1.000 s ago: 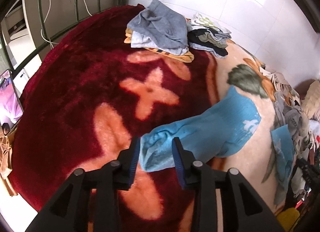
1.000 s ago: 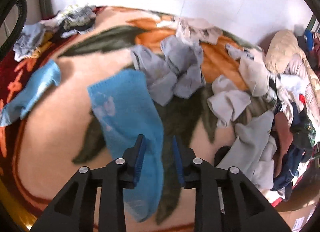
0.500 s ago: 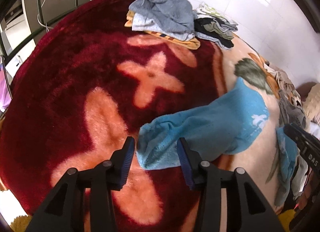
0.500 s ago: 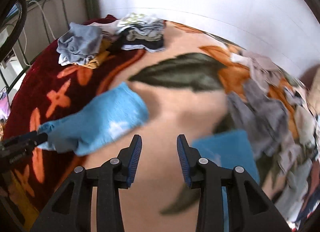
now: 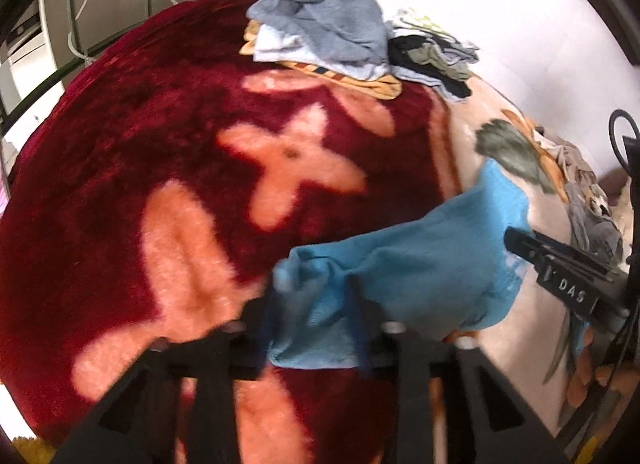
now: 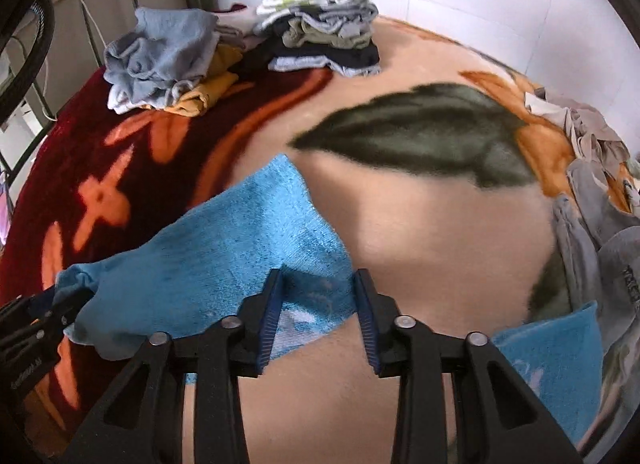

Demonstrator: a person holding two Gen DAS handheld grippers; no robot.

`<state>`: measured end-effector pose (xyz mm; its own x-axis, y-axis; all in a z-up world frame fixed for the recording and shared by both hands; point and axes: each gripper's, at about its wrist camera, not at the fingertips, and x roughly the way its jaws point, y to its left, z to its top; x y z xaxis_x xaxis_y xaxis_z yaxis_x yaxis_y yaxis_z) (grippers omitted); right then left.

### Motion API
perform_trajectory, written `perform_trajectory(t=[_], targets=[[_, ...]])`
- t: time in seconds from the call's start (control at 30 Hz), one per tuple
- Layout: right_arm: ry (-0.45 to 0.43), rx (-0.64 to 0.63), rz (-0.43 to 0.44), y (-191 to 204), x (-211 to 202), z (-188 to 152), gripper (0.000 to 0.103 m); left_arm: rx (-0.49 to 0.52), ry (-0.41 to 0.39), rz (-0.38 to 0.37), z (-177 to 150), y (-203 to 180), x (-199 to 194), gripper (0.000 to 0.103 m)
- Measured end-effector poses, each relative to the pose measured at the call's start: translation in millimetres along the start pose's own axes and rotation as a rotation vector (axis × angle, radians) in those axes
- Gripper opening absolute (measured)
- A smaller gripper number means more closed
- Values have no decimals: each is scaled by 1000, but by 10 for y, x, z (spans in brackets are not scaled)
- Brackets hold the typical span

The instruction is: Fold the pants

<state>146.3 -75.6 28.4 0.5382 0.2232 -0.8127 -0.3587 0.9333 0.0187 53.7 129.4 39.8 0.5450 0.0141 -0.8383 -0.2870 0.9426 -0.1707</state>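
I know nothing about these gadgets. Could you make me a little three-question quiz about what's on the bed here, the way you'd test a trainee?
1. True or false: the blue pants lie neatly folded on the blanket.
2. Which gripper has blue cloth between its fingers: A) only the left gripper, B) only the right gripper, C) both?
3. Fill in: the folded clothes stack sits near the ___ wall.

Key
1. False: they are spread out and rumpled, one end at each gripper.
2. C. Both sets of jaws are closing with blue cloth between them.
3. White.
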Motion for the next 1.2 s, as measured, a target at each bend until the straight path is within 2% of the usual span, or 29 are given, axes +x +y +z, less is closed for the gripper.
perform_trajectory(t=[0.03, 0.1, 0.23, 0.53, 0.7, 0.83, 0.93, 1.03, 1.2], targets=[[-4, 1, 4, 1, -25, -12, 16, 2, 0, -4, 5, -9, -3, 22], [-12, 11, 12, -7, -86, -31, 13, 10, -12, -13, 6, -20, -35, 15], [-50, 30, 29, -14, -338, -101, 12, 18, -41, -42, 4, -21, -186, 13], [-99, 86, 75, 42, -1050, -354, 12, 65, -102, -95, -12, -128, -826, 12], [-96, 129, 127, 51, -1403, -618, 12, 133, -115, -79, -56, -216, -1081, 12], [-81, 129, 115, 36, -1414, -808, 12, 188, -104, -75, -46, -308, -933, 12], [-89, 133, 72, -21, -1301, -897, 12, 230, -92, -89, -19, -392, -698, 13], [-85, 158, 26, -128, -1126, -957, 12, 276, -85, -73, 18, -481, -431, 13], [-75, 209, 3, -306, -888, -1003, 12, 281, -57, -57, 111, -491, -84, 13]])
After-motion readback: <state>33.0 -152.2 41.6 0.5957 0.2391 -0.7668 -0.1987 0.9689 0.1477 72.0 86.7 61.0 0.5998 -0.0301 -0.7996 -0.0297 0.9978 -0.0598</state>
